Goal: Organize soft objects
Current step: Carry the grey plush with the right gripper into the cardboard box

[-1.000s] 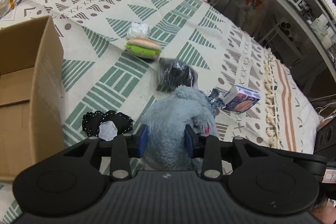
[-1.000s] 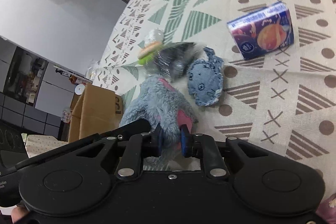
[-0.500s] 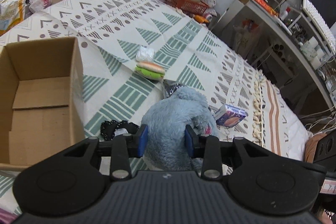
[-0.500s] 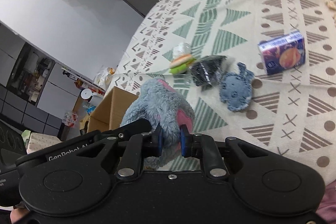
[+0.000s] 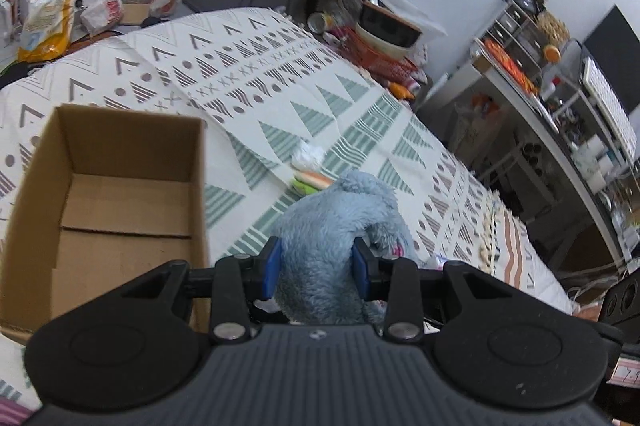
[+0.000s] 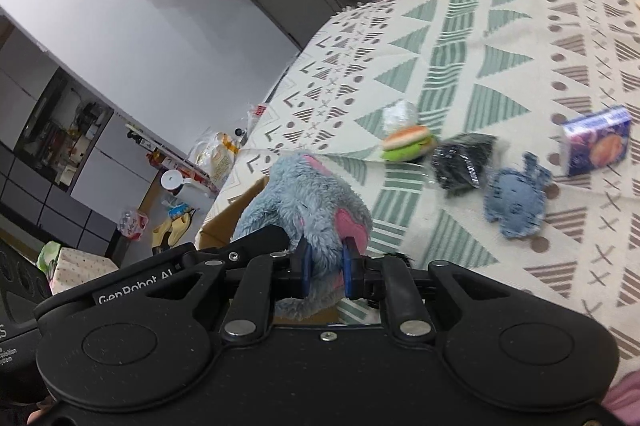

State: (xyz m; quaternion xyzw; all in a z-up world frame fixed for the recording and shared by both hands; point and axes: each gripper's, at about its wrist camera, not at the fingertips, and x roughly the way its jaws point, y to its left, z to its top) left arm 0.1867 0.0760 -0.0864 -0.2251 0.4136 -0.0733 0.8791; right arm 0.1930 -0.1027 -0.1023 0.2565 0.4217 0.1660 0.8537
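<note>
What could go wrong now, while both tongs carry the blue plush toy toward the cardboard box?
1. The right tongs pinch only a thin fold of the plush toy; it might slip out.
2. The toy looks wide beside the cardboard box and could catch on its rim.
3. If the left tongs open too early, it may fall outside.

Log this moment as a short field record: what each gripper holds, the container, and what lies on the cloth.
left gripper: shut on the blue plush toy
right gripper: shut on the same toy
plush toy: held off the patterned cloth
cardboard box: open, nothing visible inside
on the cloth: toy burger, black packet, blue felt elephant, purple carton
</note>
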